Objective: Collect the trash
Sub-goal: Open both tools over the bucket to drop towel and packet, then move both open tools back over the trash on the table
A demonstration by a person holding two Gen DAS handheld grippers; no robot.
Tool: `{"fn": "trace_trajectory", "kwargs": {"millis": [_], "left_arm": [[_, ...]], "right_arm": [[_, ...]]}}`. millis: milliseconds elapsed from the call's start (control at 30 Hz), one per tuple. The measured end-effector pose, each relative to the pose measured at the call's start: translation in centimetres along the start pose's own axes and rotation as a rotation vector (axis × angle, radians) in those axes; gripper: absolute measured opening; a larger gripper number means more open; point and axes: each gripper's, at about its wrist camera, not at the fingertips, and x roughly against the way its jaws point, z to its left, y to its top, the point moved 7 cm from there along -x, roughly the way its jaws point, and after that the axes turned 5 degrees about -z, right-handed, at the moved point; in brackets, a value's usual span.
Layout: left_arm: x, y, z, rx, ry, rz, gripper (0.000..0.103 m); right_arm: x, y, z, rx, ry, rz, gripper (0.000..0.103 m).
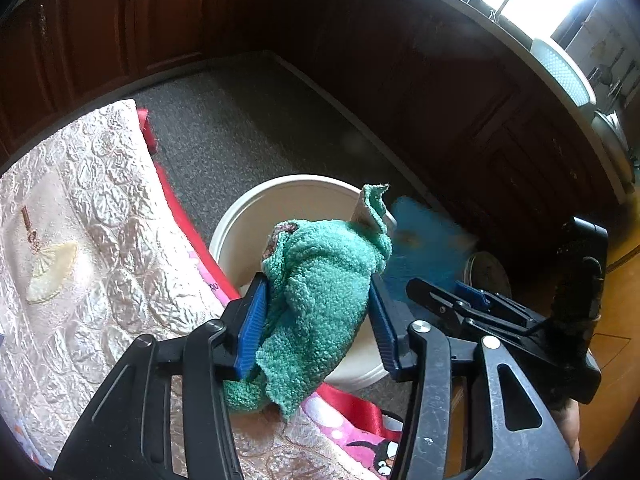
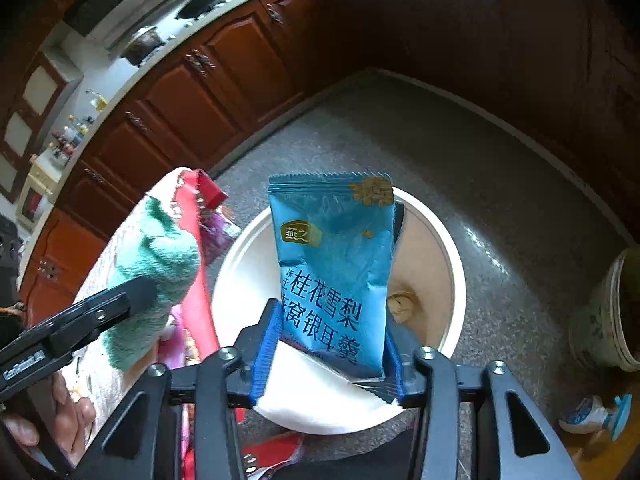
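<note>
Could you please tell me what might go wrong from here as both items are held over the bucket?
1. The green cloth in the left hand-held gripper hangs partly over the quilted cover's edge, so it may miss the white bucket.
2. The light blue packet in the right hand-held gripper could flutter onto the floor.

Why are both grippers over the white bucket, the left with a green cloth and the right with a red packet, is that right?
Not quite: the packet between the right gripper's fingers is blue, not red, as the right wrist view shows. The left gripper does carry the green cloth by the white bucket.
</note>
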Motion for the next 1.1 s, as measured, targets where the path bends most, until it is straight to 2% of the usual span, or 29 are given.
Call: {"fn": "trace_trajectory", "kwargs": {"millis": [167,267,800,1100], "left_arm": [[-0.3,-0.1,0.2,0.002,-0.006,-0.003,0.060],[-0.2,0.0,0.3,-0.006,-0.006,-0.009,0.066],[1.1,-0.8,0.0,-0.019,0.016,-0.035,0.069],[2.1,-0.7,0.3,-0.020,0.040,-0.056,0.069]], "right_arm": [[-0.3,0.0,-0.8,-0.022,-0.024,0.011,0.059],[-0.1,0.0,-1.1,-0.040,-0.024,0.012,0.059],[0.7,-0.4,-1.2,-0.039,-0.019,0.008,0.060],[0.9,-0.6,-0.9,-0.015,-0.046,0.000,0.063]]}}
